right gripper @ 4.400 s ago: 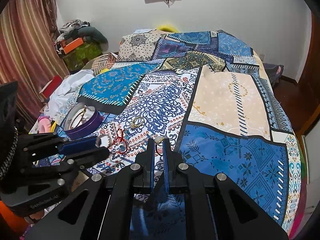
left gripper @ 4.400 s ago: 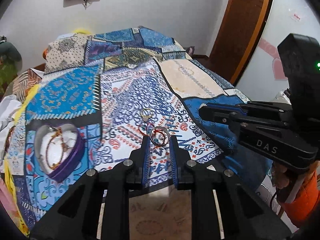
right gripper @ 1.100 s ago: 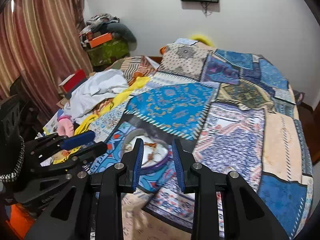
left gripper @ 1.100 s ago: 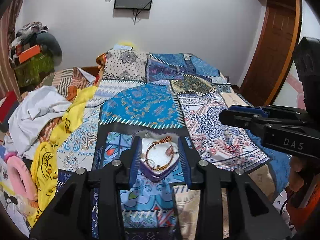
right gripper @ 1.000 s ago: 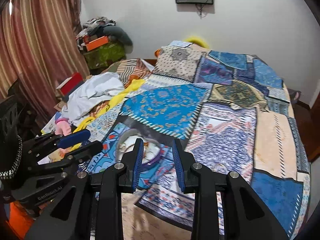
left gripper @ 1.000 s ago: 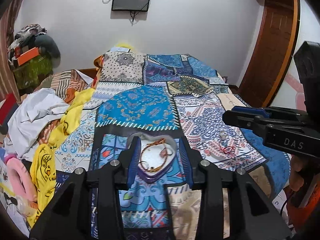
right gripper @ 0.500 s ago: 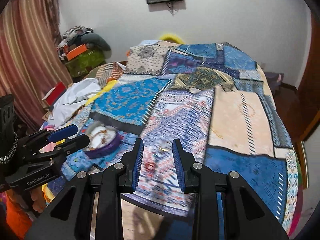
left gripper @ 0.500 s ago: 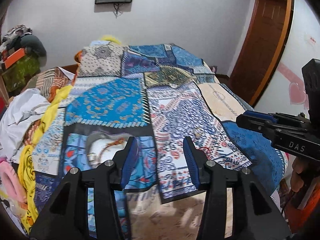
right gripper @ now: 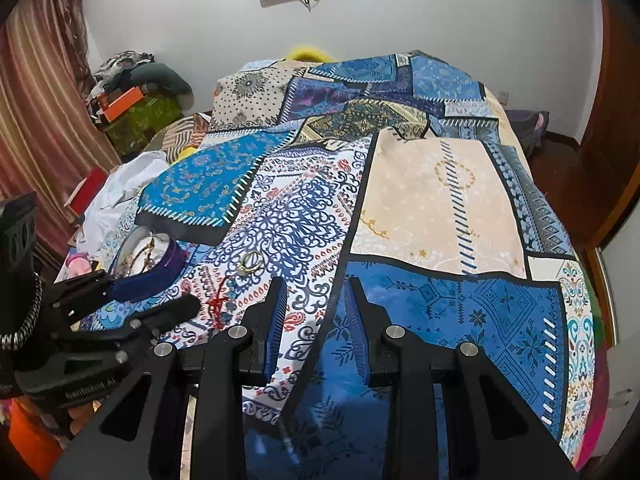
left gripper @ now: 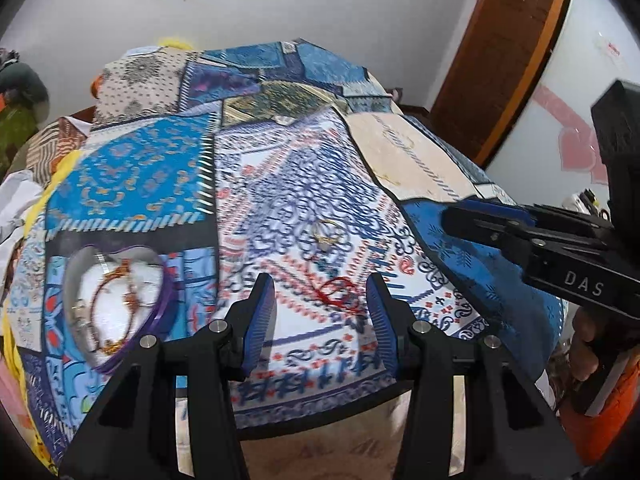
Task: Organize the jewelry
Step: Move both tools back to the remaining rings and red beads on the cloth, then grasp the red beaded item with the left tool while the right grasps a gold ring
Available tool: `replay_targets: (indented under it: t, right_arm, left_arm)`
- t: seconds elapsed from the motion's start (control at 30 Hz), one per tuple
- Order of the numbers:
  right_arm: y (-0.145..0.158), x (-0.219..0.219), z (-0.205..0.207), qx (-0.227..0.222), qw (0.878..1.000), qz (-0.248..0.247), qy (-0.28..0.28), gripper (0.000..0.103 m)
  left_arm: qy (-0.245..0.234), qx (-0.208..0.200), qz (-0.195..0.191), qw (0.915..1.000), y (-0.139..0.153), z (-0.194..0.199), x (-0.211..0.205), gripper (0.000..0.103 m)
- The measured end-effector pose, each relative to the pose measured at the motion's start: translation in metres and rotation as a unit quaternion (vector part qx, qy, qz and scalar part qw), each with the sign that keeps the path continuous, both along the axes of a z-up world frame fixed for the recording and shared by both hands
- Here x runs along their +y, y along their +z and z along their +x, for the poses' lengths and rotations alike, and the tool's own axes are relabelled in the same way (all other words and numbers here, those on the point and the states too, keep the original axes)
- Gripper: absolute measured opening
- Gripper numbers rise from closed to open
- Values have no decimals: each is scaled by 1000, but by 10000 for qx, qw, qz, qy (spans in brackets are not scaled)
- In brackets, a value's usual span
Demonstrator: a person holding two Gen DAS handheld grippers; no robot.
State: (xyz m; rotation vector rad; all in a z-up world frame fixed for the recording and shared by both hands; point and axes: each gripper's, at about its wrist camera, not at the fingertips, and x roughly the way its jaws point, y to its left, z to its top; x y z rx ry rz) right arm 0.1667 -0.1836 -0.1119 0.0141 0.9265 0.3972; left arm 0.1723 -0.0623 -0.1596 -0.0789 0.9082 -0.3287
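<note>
A purple heart-shaped box [left gripper: 120, 304] with bracelets inside sits on the patterned bedspread at the left; it also shows in the right wrist view [right gripper: 148, 256]. A red thread bracelet [left gripper: 340, 292] lies between the tips of my open, empty left gripper [left gripper: 320, 312], just beyond them. Gold rings [left gripper: 328, 234] lie farther back, and also show in the right wrist view [right gripper: 250, 262]. My right gripper [right gripper: 314, 320] is open and empty above the blue patch, to the right of the red bracelet [right gripper: 218, 304].
The patchwork bedspread [right gripper: 440, 200] covers the whole bed. Clothes and a yellow garment [left gripper: 24, 200] lie along its left side. A wooden door [left gripper: 500, 52] stands at the right. Piled boxes and bags [right gripper: 132, 100] sit by the curtain.
Both grippers have swung right from over the purple box to the loose jewelry. The left gripper has opened wider and now frames the red bracelet.
</note>
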Motion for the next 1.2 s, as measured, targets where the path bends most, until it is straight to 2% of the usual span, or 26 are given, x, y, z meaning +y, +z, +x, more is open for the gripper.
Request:
replay_targets:
  t: [0.17, 0.3, 0.37, 0.53, 1.0, 1.1, 1.2]
  right_arm:
    - [-7, 1, 5, 87, 9999, 21, 68, 27]
    - [-10, 8, 8, 108, 9998, -19, 183, 27]
    - [-12, 13, 10, 111, 9996, -55, 260, 27]
    - [-16, 29, 16, 125, 9986, -164, 486, 27]
    - [-30, 70, 24, 228, 9922, -433, 1142, 27]
    - [-38, 77, 29, 402, 9895, -524, 1289, 27]
    - [-41, 81, 26, 306, 9882, -690, 1334, 27]
  left_arm:
    - [-70, 175, 63, 9998, -16, 7, -9, 47]
    - [-59, 151, 25, 9999, -19, 9, -8, 46]
    - [-12, 126, 65, 9999, -20, 8, -7, 38]
    - [113, 122, 73, 9998, -25, 12, 7, 6]
    - [447, -276, -76, 9986, -6, 9, 38, 6]
    - [493, -343, -216, 9980, -2, 9, 42, 6]
    - [495, -396, -272, 9976, 2, 7, 40, 6]
